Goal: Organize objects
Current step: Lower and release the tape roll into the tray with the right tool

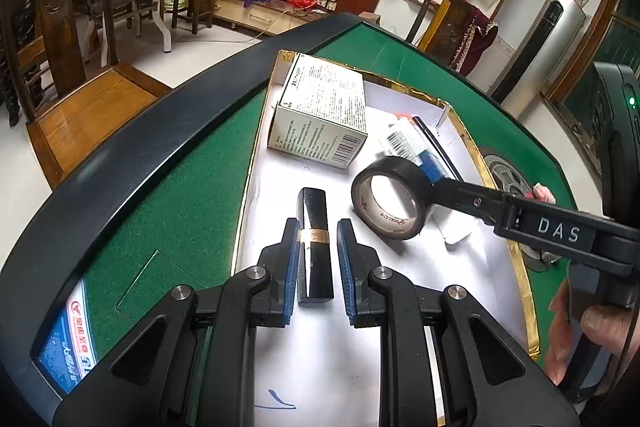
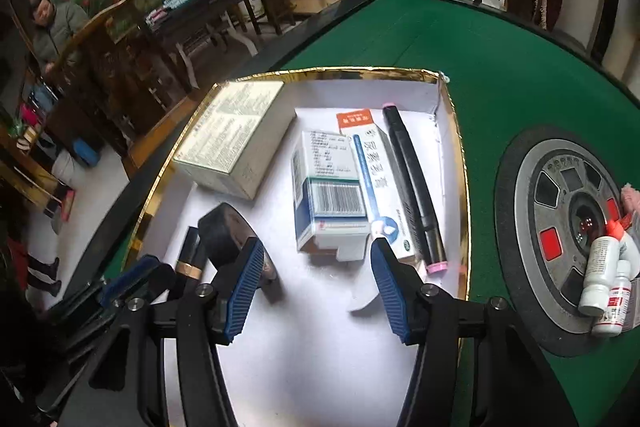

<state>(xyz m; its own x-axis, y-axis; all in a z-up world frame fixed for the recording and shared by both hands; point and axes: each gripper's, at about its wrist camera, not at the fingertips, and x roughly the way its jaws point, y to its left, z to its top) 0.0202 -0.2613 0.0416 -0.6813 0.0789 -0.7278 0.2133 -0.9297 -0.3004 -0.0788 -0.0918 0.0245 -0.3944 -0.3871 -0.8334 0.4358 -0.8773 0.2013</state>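
Lipstick (image 1: 315,247) lies between the left gripper's (image 1: 318,259) slightly parted jaws, ungripped; at 2 o'clock, tape (image 1: 390,203) beside the right gripper (image 2: 318,285), jaws wide, empty.

Right gripper (image 2: 316,287) jaws apart, tape roll (image 2: 224,235), white tray (image 2: 454,131)

Bare tray floor (image 2: 320,327) before boxes (image 2: 332,195)

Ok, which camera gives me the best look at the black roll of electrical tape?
The left wrist view. There the black roll of electrical tape shows whole, its open core facing the camera, tilted beside the black lipstick tube with the gold band. In the right wrist view the roll is mostly hidden behind that gripper's blue finger pad.
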